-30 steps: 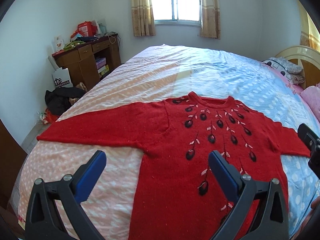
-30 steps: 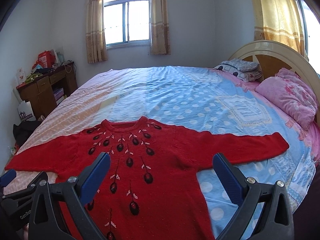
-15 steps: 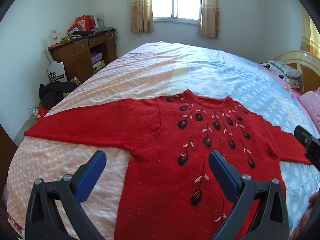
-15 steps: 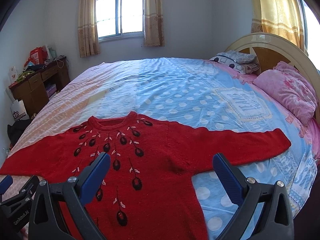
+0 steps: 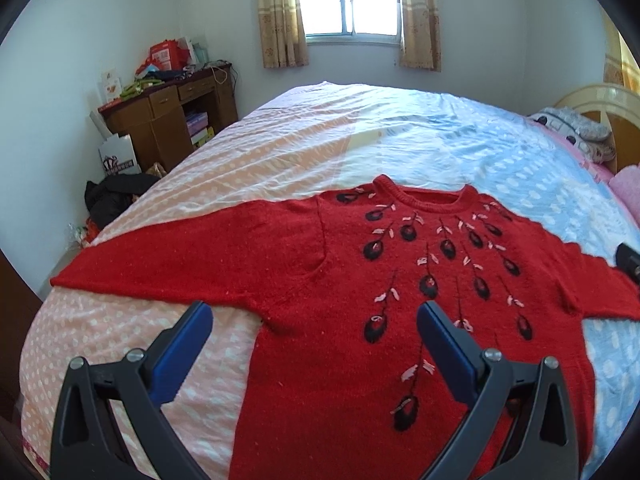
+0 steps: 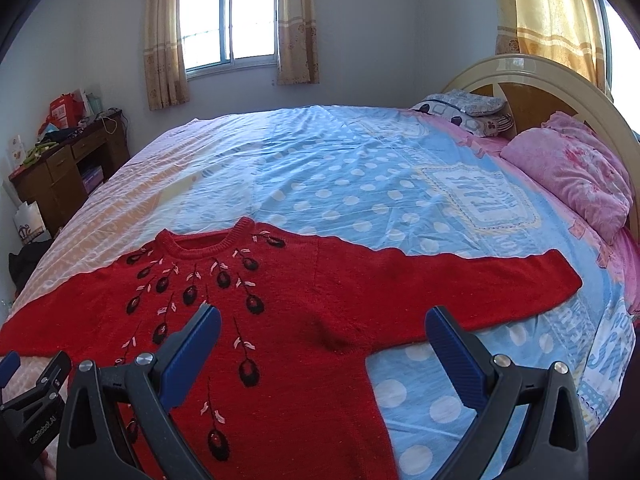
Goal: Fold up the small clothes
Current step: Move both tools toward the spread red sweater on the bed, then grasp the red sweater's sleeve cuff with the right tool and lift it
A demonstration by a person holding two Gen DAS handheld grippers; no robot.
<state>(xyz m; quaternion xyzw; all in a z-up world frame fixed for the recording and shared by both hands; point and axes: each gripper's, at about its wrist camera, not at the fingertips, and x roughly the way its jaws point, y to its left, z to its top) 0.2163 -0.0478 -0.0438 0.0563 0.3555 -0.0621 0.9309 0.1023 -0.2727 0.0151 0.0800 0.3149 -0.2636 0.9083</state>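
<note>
A red knit sweater point(image 5: 320, 280) with black and pink flower embroidery lies flat, face up, on the bed, both sleeves spread out sideways; it also shows in the right wrist view point(image 6: 320, 312). My left gripper point(image 5: 314, 320) is open and empty, hovering above the sweater's left armpit area. My right gripper point(image 6: 322, 326) is open and empty, above the sweater's right side near the armpit. The left gripper's body shows at the bottom left of the right wrist view point(image 6: 28, 404).
The bed point(image 6: 380, 184) has a pink and blue polka-dot sheet. Pink pillows point(image 6: 576, 176) and a curved headboard point(image 6: 560, 88) are at the right. A wooden desk point(image 5: 168, 116) with clutter stands by the left wall, with bags point(image 5: 116, 196) on the floor.
Both grippers have moved forward and lower over the sweater; the left view shifted left toward the left sleeve, the right view shifted right toward the right sleeve. Both stay open.
</note>
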